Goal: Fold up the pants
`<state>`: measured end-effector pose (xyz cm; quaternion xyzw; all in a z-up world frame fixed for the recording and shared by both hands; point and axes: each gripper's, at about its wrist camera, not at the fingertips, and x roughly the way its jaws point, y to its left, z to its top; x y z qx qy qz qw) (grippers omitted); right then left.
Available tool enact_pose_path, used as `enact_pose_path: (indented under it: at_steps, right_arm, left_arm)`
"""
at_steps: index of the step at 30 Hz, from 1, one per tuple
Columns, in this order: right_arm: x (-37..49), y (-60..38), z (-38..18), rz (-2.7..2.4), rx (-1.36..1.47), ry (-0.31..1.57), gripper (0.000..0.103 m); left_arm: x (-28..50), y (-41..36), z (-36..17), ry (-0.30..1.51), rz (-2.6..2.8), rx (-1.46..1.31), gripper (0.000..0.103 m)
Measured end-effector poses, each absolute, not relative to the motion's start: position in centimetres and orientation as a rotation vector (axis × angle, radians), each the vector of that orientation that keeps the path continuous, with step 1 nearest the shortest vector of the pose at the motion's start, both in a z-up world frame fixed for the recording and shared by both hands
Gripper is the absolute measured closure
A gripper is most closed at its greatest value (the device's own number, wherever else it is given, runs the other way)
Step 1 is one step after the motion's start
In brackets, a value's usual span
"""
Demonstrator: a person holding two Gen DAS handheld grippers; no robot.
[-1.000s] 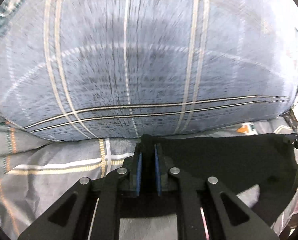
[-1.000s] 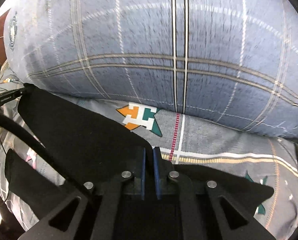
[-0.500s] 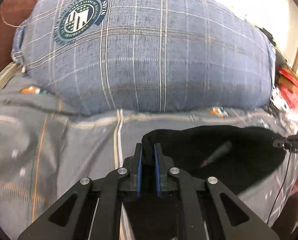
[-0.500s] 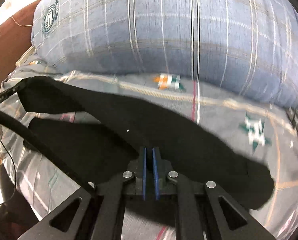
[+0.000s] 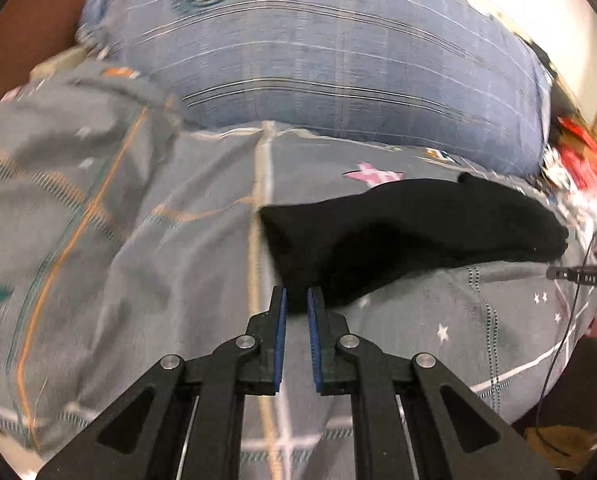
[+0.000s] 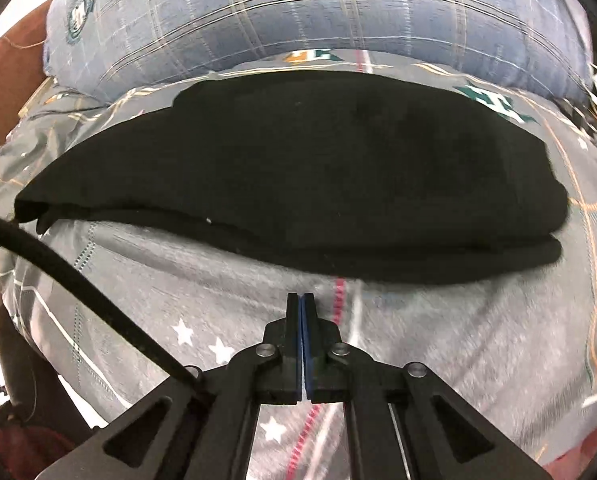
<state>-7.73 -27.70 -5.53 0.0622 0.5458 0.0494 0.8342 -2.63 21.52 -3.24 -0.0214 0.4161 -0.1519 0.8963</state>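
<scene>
The black pants (image 6: pixel 298 168) lie on the grey bedsheet (image 6: pixel 458 340) as a long flat doubled band, one layer over the other. My right gripper (image 6: pixel 301 298) is shut, pads together with nothing between them, a short way in front of the pants' near edge. In the left wrist view the pants (image 5: pixel 398 232) stretch to the right, and a corner of them runs down into my left gripper (image 5: pixel 297 304). That gripper is shut on the corner, with a narrow gap between its blue pads (image 5: pixel 282 320).
A big blue plaid pillow (image 5: pixel 338 60) lies across the bed behind the pants (image 6: pixel 338 4). A black cable (image 6: pixel 78 280) crosses the left of the right wrist view. Red and mixed clutter (image 5: pixel 578 148) sits past the bed's right edge. The grey sheet (image 5: pixel 98 240) extends leftward.
Both grippers pulled back from the pillow toward the near side of the bed, dragging the pants over themselves. The right gripper no longer has cloth in it; the left still holds its corner.
</scene>
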Motion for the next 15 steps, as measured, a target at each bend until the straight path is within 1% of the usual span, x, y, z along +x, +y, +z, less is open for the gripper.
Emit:
enact_pose_path:
  at_steps: [2,3,4,5,6,7,8,10,12,15]
  right_arm:
    - [-8.2,-27.7,-4.6,0.076,0.117,1.126,0.100]
    - [-8.3,-27.6,-4.1,0.071,0.118,1.107,0.097]
    - [-8.3,-27.4,-3.4,0.083,0.142,1.086,0.089]
    - [-8.2,-27.1,-3.0,0.103,0.174,1.068,0.077]
    - [-8.0,-26.6,-2.4,0.137,0.222,1.041,0.070]
    - [-7.9,-26.1,-2.2,0.161,0.253,1.025,0.061]
    - [-7.6,-25.3,-2.1,0.189,0.279,1.014,0.060]
    - [-7.0,-23.2,-2.1,0.248,0.311,1.007,0.060]
    - [-6.8,-21.1,-2.5,0.290,0.310,1.008,0.060]
    - [-6.5,-18.3,-3.1,0.334,0.281,1.019,0.060]
  left_arm:
    - [-2.7,23.6,-3.1,0.890,-0.314,-0.143,0.091]
    - [-2.5,24.5,-3.1,0.907,-0.332,-0.211,0.085]
    - [-2.3,25.2,-3.2,0.916,-0.349,-0.270,0.079]
    - [-2.0,25.6,-3.3,0.924,-0.369,-0.330,0.066]
    - [-1.5,26.0,-3.5,0.940,-0.401,-0.409,0.053]
    - [-1.0,26.1,-3.9,0.957,-0.448,-0.497,0.050]
    - [-0.6,26.1,-4.1,0.967,-0.490,-0.563,0.046]
    - [0.5,25.8,-4.5,0.978,-0.563,-0.675,0.043]
    - [1.7,25.2,-4.9,0.978,-0.588,-0.731,0.033]
    - [3.8,23.9,-5.8,1.024,-0.583,-0.739,0.032]
